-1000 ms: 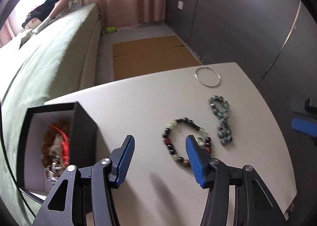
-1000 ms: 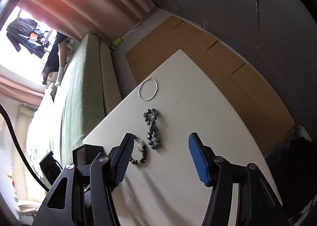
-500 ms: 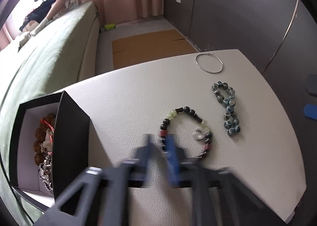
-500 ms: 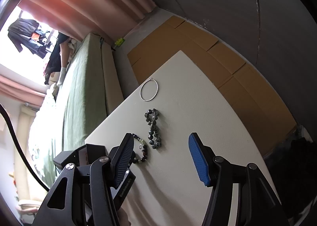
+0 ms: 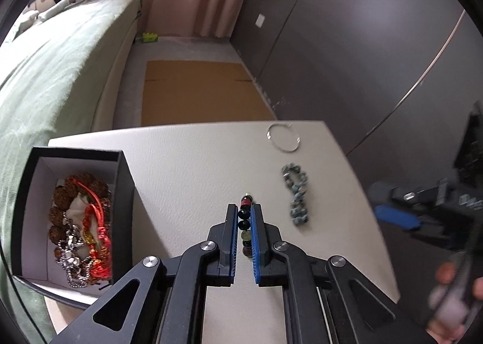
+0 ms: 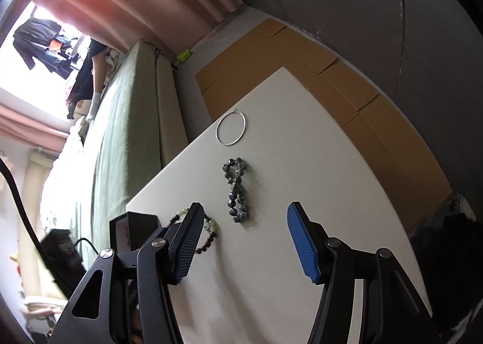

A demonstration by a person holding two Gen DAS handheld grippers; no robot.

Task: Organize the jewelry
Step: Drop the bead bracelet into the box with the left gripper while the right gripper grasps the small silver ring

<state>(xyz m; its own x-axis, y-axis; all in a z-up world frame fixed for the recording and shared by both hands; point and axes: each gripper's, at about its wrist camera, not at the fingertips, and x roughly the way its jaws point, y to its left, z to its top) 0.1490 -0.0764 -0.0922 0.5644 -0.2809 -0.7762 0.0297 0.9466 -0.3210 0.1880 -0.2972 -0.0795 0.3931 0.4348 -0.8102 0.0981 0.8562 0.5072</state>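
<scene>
My left gripper is shut on a multicolour bead bracelet, held edge-on between the blue pads just above the white table. To its left stands a black box with several pieces of jewelry inside. A blue-grey bead bracelet and a thin silver hoop lie on the table to the right. My right gripper hovers open above the table with nothing between its fingers. Beyond it lie the blue-grey bracelet and the hoop. The multicolour bracelet shows partly behind the right gripper's left finger.
A green bed runs along the table's left side. Brown cardboard covers the floor past the far edge, beside dark wall panels. A hand holds the right gripper at the lower right. A person stands far back by the bed.
The left gripper went from open over the table to shut on the multicolour bracelet and rose with it. The right gripper stayed where it was, still open.
</scene>
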